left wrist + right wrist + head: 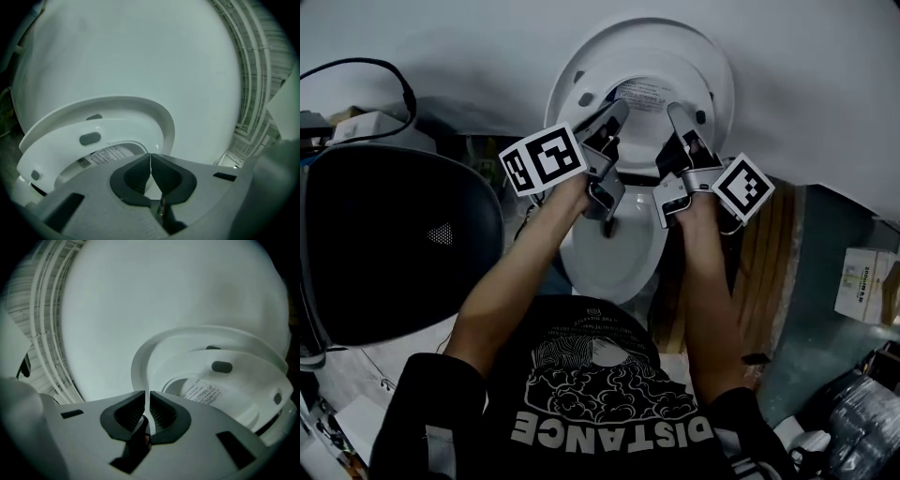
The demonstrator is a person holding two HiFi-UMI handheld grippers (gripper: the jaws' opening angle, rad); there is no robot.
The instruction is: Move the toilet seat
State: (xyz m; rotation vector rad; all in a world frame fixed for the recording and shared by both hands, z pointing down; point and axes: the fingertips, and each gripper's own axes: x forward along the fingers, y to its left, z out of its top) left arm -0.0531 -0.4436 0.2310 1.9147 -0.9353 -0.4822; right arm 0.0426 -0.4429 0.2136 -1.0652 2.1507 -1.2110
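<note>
The white toilet seat point(574, 94) is tipped up toward the wall above the bowl point(614, 262), and a printed label point(652, 94) shows through its opening. Both grippers point at its lower rim. My left gripper point(617, 112) is at the left part of the rim. In the left gripper view its jaws point(150, 163) are pressed together with nothing between them, and the seat point(108, 133) curves just beyond. My right gripper point(675, 114) is at the right part. In the right gripper view a thin white edge of the seat point(243, 366) runs between the pads of that gripper point(148, 404).
A large black rounded object point(394, 244) fills the left of the head view, with a dark cable point(389, 70) above it. Wooden boards point(764, 253) and a cardboard box point(865, 281) stand to the right of the toilet. The pale wall point(441, 37) is close behind.
</note>
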